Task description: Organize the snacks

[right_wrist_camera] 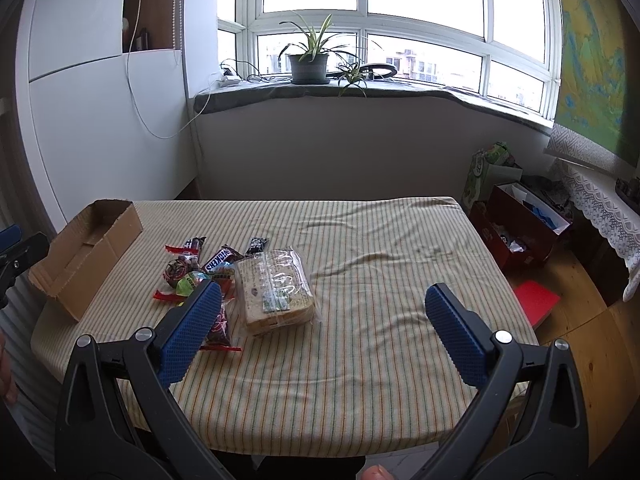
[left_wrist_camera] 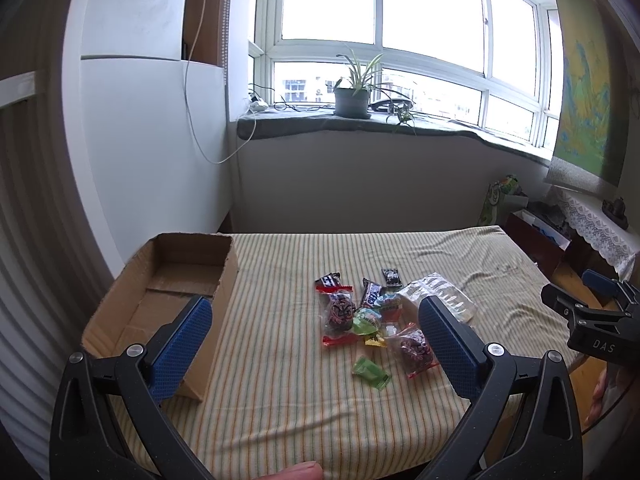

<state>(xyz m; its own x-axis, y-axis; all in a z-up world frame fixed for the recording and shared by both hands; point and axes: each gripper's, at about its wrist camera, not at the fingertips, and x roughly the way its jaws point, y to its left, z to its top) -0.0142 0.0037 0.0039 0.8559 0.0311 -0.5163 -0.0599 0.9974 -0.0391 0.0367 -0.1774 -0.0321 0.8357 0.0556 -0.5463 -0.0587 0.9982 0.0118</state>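
My left tongs [left_wrist_camera: 312,344] and right tongs [right_wrist_camera: 324,332] both gape wide, holding nothing, above the striped table [right_wrist_camera: 380,280]. The snack pile [left_wrist_camera: 368,316] lies just ahead between my left fingers; the cardboard box [left_wrist_camera: 168,292] sits behind my left pad [left_wrist_camera: 182,344].

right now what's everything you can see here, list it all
box: 1, brown cardboard, open and empty, left side of the table
cloth: 1, cream with stripes, covering the table
snacks: a loose pile, red, green, brown and yellow wrappers, mid-table right of the box; exact count unclear
bread bag: 1, clear, sliced bread inside, right edge of the pile
plant: 1 potted, green, on the windowsill
bags: several, green and dark red, on the floor to the right
left claw: open, above the table's near edge
right claw: open, above the cloth right of the pile
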